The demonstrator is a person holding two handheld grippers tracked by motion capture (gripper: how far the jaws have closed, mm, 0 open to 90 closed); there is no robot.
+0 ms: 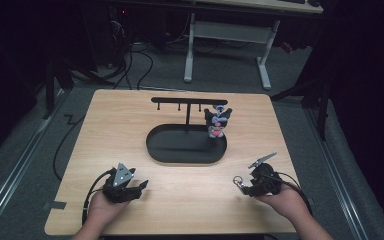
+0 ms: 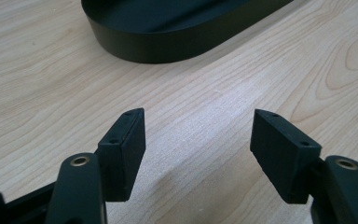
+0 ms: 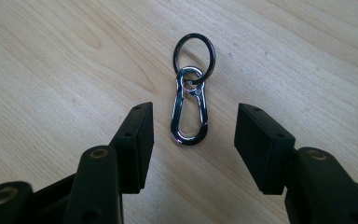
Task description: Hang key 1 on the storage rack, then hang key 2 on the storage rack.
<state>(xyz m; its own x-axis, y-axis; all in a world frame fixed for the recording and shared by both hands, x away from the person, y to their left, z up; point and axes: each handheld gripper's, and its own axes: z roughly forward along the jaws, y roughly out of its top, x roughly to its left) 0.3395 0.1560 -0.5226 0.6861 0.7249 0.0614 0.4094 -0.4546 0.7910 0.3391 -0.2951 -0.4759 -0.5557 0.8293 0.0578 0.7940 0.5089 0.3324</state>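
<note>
A light wooden bench [image 1: 180, 200] is seen from the high view, set on a grey floor with a white-legged desk [image 1: 227, 35] beyond it. Near the bench's middle a black oval tray [image 1: 180, 150] is placed, from which a T-shaped black hanger stand [image 1: 187, 102] rises; a small dark plush toy [image 1: 217, 121] is hung at the stand's right end, over the tray's right part. At the near left the left tongs [image 1: 139, 187] are held in a hand [image 1: 100, 207], released, with bare wood between the jaws and the tray's wall [image 2: 168, 46] ahead in the left gripper view. At the near right the right tongs [image 1: 241, 186] are held likewise spread apart. A silver carabiner [image 3: 190, 112] linked to a dark key ring [image 3: 194, 56] is laid flat on the bench between and just ahead of those jaws, untouched.
</note>
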